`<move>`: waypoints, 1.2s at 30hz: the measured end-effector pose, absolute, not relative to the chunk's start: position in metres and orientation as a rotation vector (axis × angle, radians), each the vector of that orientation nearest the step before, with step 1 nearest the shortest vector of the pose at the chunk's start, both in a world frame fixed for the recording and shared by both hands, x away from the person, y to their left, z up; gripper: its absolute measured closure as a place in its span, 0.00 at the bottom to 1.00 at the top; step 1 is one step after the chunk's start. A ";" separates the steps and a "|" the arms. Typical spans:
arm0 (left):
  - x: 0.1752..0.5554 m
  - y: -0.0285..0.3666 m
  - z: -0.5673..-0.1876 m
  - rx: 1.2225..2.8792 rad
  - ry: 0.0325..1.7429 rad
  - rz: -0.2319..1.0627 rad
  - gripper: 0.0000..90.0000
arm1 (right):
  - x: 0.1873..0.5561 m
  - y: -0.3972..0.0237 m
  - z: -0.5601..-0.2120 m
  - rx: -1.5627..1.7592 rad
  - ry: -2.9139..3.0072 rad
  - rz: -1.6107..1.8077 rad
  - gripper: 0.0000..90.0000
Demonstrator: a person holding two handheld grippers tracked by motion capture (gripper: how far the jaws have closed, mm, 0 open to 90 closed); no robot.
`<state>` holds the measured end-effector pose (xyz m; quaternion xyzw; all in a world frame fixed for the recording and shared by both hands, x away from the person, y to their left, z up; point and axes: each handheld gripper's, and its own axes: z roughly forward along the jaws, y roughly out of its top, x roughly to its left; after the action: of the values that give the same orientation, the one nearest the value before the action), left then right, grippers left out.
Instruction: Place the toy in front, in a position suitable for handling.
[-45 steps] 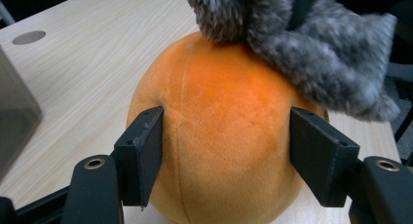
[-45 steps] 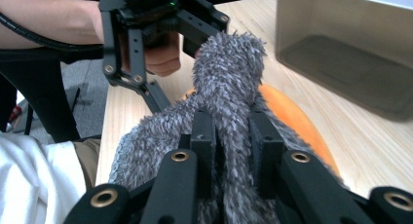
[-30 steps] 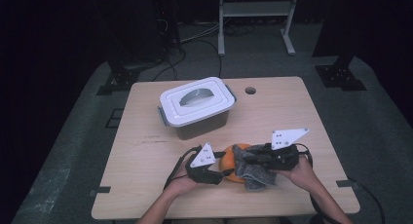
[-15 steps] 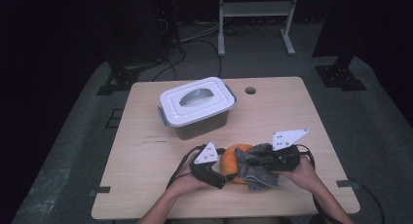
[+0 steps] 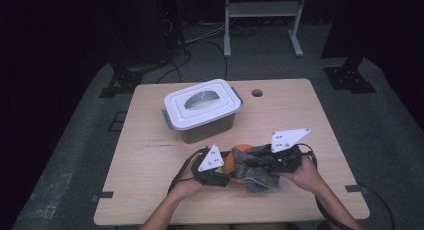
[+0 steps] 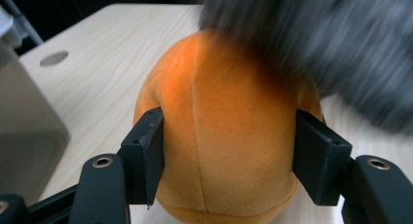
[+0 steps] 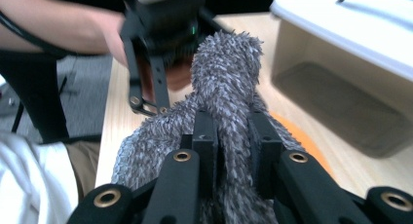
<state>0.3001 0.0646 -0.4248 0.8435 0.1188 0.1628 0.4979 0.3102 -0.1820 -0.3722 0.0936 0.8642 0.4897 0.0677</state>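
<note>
Near the front edge of the tabletop [image 5: 150,135], between the person's two hands, lay an orange plush toy [image 6: 224,131] with a grey fuzzy cloth [image 7: 224,73] draped over its far side. The left gripper [image 6: 229,156] had its two black jaws on either flank of the orange plush toy, the pads resting against the soft fabric at both sides; those jaws had just been closing in on it, and they gripped it with the toy standing on the wood. In the left gripper view the grey fuzzy cloth showed as a blur across the top right, above the toy. The right gripper [image 7: 233,136] was clenched on a fold of the grey fuzzy cloth, the jaws nearly together with the pile bunched between them and rising in a hump ahead. In the high view the left hand [image 5: 187,182] and right hand [image 5: 305,175] came in from the bottom, each gripper topped by a pale three-cornered plate. Farther back, toward the middle left of the tabletop, stood a clear box [image 5: 202,115] with a white lid [image 5: 200,101] on it, well apart from the toy. A small round hole [image 5: 257,93] marked the tabletop beyond the box.
</note>
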 end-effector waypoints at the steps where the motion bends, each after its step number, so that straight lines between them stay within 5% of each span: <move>1: 0.299 0.064 -0.425 2.053 0.279 0.407 0.40 | 0.312 -0.178 -0.376 0.276 2.617 1.448 0.85; 36: 0.297 0.070 -0.425 2.050 0.206 0.379 0.40 | 0.320 -0.191 -0.380 0.341 2.613 1.484 0.85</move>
<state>0.2969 0.0696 -0.4252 0.8477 0.0851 0.1568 0.4996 0.3200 -0.1910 -0.3803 0.1124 0.8626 0.4898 0.0589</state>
